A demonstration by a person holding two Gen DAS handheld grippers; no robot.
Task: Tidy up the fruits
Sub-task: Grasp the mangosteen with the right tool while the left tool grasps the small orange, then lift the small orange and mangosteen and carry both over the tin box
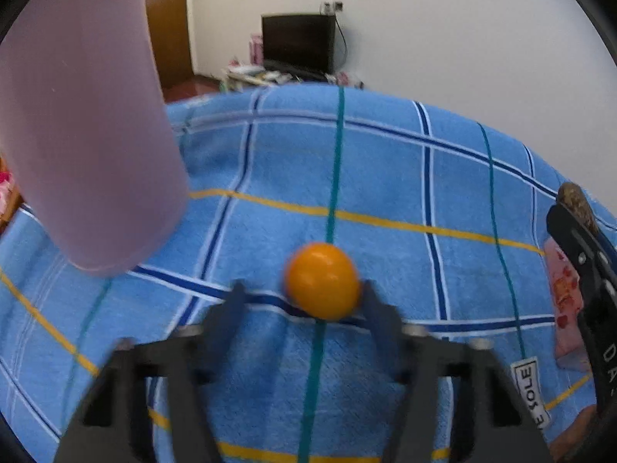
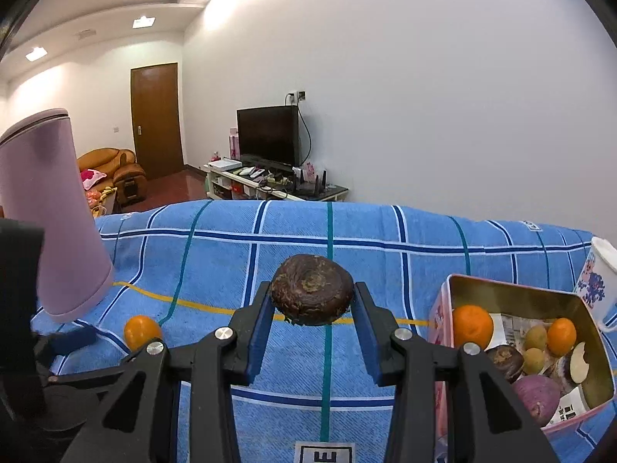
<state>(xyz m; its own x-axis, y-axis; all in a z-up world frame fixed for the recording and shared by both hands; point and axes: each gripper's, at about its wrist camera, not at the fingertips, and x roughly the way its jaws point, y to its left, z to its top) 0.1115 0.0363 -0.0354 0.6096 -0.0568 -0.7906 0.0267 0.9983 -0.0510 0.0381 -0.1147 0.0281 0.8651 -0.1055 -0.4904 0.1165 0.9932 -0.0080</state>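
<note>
A small orange fruit (image 1: pixel 323 286) lies on the blue checked towel (image 1: pixel 385 177). My left gripper (image 1: pixel 302 299) is open around it, the right finger touching it, the left finger apart. It also shows in the right wrist view (image 2: pixel 141 332). My right gripper (image 2: pixel 313 301) is shut on a dark brown round fruit (image 2: pixel 311 289), held above the towel (image 2: pixel 385 254). A pink tin box (image 2: pixel 513 289) at the right holds oranges (image 2: pixel 472 326), small green fruits, a brown one and a purple one.
A tall pink cup (image 1: pixel 81 123) stands on the towel at the left, also in the right wrist view (image 2: pixel 50 223). A white printed cup (image 2: pixel 597 281) stands behind the tin. The right gripper shows at the left wrist view's right edge (image 1: pixel 586 270). A TV stand is beyond the table.
</note>
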